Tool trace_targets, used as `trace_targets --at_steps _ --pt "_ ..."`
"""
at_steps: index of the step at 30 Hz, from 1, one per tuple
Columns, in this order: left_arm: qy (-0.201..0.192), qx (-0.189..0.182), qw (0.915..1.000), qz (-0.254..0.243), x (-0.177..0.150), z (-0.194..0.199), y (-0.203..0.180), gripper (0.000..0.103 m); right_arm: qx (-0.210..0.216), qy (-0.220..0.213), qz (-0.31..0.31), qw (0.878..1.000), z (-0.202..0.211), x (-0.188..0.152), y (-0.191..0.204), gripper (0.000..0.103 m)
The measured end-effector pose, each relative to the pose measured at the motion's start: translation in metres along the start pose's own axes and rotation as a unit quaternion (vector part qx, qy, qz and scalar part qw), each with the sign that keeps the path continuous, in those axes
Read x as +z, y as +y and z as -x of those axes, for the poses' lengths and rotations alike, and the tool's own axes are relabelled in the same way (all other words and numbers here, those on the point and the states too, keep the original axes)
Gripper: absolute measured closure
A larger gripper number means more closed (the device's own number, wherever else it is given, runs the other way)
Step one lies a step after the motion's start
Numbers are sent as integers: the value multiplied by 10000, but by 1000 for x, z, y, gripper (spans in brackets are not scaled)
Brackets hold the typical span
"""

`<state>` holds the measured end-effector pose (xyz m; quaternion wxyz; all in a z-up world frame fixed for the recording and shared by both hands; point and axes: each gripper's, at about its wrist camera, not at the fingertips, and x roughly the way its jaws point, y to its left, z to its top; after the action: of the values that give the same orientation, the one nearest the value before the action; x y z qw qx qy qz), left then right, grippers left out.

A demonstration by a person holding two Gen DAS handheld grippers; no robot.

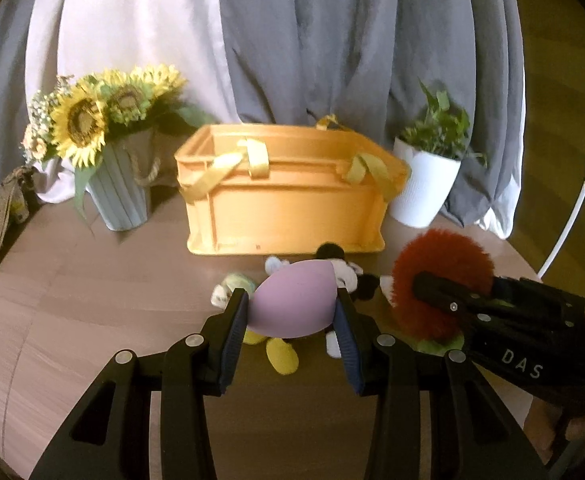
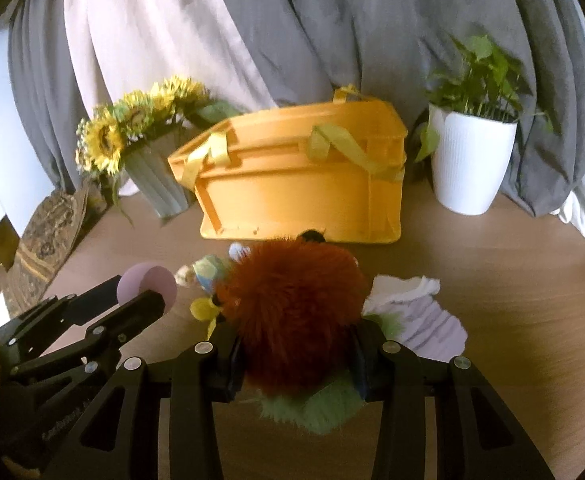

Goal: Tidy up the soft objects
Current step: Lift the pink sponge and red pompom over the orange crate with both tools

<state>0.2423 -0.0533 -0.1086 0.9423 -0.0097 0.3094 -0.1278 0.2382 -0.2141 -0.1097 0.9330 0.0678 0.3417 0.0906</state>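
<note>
My left gripper (image 1: 292, 312) is shut on a lilac soft ball (image 1: 294, 300), held above a mouse plush toy (image 1: 344, 276) lying on the table; the ball also shows in the right wrist view (image 2: 148, 286). My right gripper (image 2: 296, 352) is shut on a fluffy red-brown pompom (image 2: 296, 308) with green fuzz under it; the pompom shows in the left wrist view (image 1: 440, 280) too. An orange crate (image 1: 288, 192) with yellow straps stands behind both (image 2: 304, 184). A small pale plush (image 2: 208, 270) lies in front of the crate.
A sunflower bouquet in a grey vase (image 1: 120, 188) stands left of the crate, a white potted plant (image 1: 424, 188) right of it. A lilac-white cloth (image 2: 424, 312) lies on the round wooden table (image 1: 72, 300). Grey and white curtains hang behind.
</note>
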Motion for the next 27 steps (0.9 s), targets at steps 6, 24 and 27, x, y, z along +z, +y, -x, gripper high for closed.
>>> trace_targets --at_steps 6,24,27 --pt "-301 16 9995 -4 19 13 6 61 -32 -240 -18 9997 13 13 8 61" --pt "-1148 -9 9933 -101 73 33 22 61 -238 -1138 34 9932 37 66 28 61" --pt "-1275 -2 9917 -147 81 33 23 61 -269 -1266 59 9916 39 73 30 61"
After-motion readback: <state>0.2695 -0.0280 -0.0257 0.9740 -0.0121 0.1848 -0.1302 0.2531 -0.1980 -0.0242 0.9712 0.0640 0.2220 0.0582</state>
